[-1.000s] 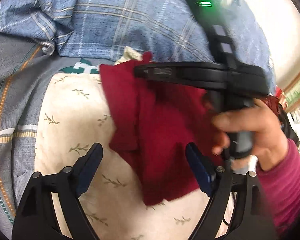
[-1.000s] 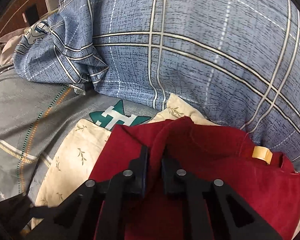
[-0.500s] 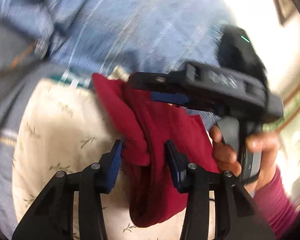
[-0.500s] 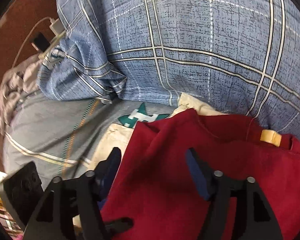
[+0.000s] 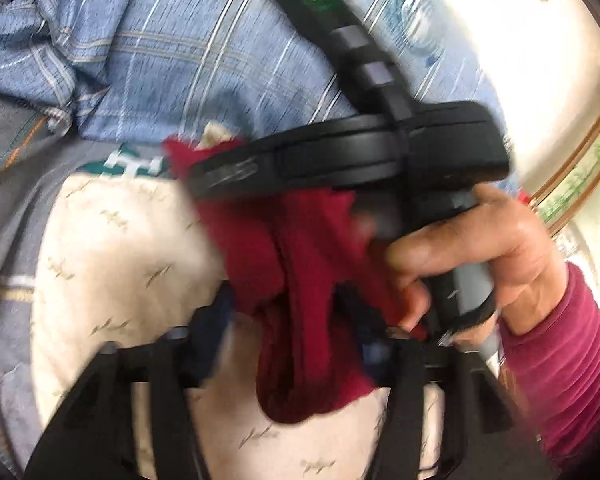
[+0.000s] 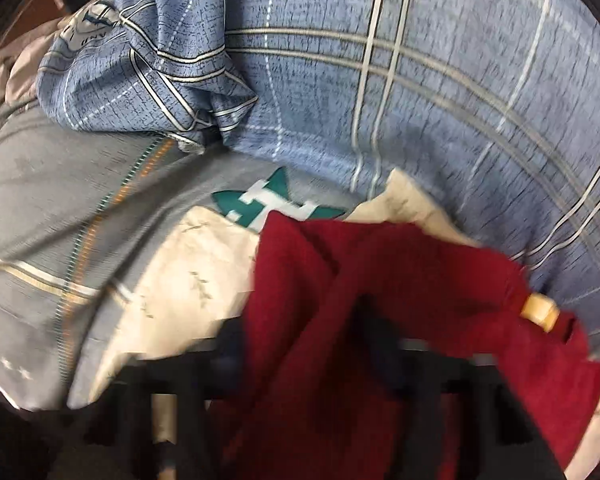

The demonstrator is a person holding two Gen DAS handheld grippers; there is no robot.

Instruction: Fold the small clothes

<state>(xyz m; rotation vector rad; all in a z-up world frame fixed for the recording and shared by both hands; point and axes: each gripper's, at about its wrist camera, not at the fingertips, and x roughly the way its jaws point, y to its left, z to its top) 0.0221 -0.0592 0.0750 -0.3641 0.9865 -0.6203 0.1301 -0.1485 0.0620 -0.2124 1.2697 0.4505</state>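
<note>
A dark red garment lies bunched on a cream leaf-print cloth. In the left wrist view my left gripper has its jaws apart on either side of a hanging fold of the garment. The frame is blurred, so contact is unclear. The right gripper's black body crosses above the garment, held by a hand in a magenta sleeve. In the right wrist view the red garment with a tan label drapes between my right gripper's parted, blurred jaws.
A blue plaid quilt is heaped behind the garment. A grey bedsheet with orange stitching and a teal-white emblem lies left. A bright wall stands at the right.
A second ago the right gripper was shut on a fold of the red garment; its jaws then opened. The left gripper moved in and narrowed around the hanging fold. Both views are motion-blurred now.
</note>
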